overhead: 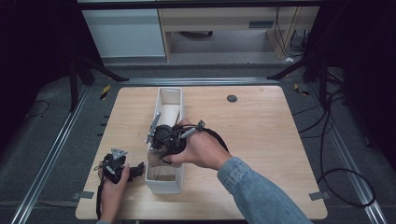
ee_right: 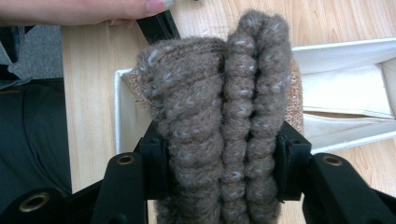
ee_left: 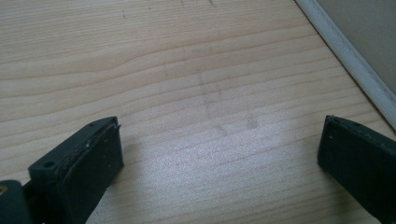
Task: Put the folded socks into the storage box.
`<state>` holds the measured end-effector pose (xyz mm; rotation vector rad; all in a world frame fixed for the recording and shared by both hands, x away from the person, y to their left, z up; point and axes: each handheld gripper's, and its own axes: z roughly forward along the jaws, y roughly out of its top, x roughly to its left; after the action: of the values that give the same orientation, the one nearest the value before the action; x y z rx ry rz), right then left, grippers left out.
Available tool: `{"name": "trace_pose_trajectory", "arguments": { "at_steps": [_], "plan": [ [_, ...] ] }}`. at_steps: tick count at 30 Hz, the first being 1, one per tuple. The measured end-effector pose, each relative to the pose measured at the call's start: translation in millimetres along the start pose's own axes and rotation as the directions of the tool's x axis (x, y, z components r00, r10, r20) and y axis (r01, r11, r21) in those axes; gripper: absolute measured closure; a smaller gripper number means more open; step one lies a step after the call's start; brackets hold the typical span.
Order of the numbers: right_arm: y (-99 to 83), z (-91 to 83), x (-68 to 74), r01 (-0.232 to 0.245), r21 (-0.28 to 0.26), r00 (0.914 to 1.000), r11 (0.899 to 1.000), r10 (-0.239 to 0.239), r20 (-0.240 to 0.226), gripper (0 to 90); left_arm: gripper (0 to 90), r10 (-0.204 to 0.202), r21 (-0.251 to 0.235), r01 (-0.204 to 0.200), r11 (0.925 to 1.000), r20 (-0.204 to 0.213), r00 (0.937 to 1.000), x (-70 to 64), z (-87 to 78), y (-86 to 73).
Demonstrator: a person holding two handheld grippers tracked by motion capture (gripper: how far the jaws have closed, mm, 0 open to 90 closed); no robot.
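Observation:
A folded brown knitted cloth (ee_right: 215, 84) is clamped between the two black jaws of my right gripper (ee_right: 219, 158), which is shut on it. In the high view the right gripper (overhead: 161, 149) holds the cloth (overhead: 155, 160) over the near half of a long white box (overhead: 170, 93) in the middle of the table. My left gripper (overhead: 137, 170) rests low on the wood just left of the box's near end. In its own view the left gripper (ee_left: 219, 154) stands wide open on bare tabletop, with nothing between its jaws.
The box's white wall (ee_left: 355, 60) runs close by the left gripper's right jaw. The box has light paper or lining inside (ee_right: 345, 93). A small dark disc (overhead: 231, 98) lies at the table's far right. The person's left thumb (ee_right: 93, 11) shows beyond the cloth.

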<state>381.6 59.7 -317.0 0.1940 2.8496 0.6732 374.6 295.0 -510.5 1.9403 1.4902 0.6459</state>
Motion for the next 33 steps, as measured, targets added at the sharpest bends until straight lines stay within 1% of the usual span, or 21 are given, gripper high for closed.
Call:
{"name": "trace_pose_trajectory", "arguments": {
  "at_steps": [6,12,18,25,33],
  "plan": [
    [0.2,5.7,3.8,0.001,0.009,1.0,1.0,-0.001,-0.008,50.2,0.0,-0.001,-0.003,0.001,1.0,-0.001,1.0,-0.1,0.2,-0.1],
    [-0.8,15.7,7.7,-0.002,0.002,0.9998,1.0,0.002,-0.02,50.2,0.0,-0.004,-0.006,0.004,1.0,-0.001,1.0,-0.3,0.4,-0.1],
    [-1.2,24.3,10.6,-0.007,-0.003,0.9997,1.0,0.007,-0.022,50.2,0.0,0.001,-0.001,-0.001,1.0,-0.001,1.0,0.0,0.1,-0.1],
    [-2.8,27.1,10.0,-0.017,-0.003,0.9995,1.0,0.017,-0.026,50.2,0.0,0.002,0.0,-0.002,1.0,0.0,1.0,0.1,0.0,-0.1],
    [-3.2,32.4,11.8,-0.014,-0.002,0.9997,1.0,0.014,-0.022,49.8,0.0,0.002,0.0,-0.002,1.0,0.0,1.0,0.1,0.0,-0.1]
  ]
}}
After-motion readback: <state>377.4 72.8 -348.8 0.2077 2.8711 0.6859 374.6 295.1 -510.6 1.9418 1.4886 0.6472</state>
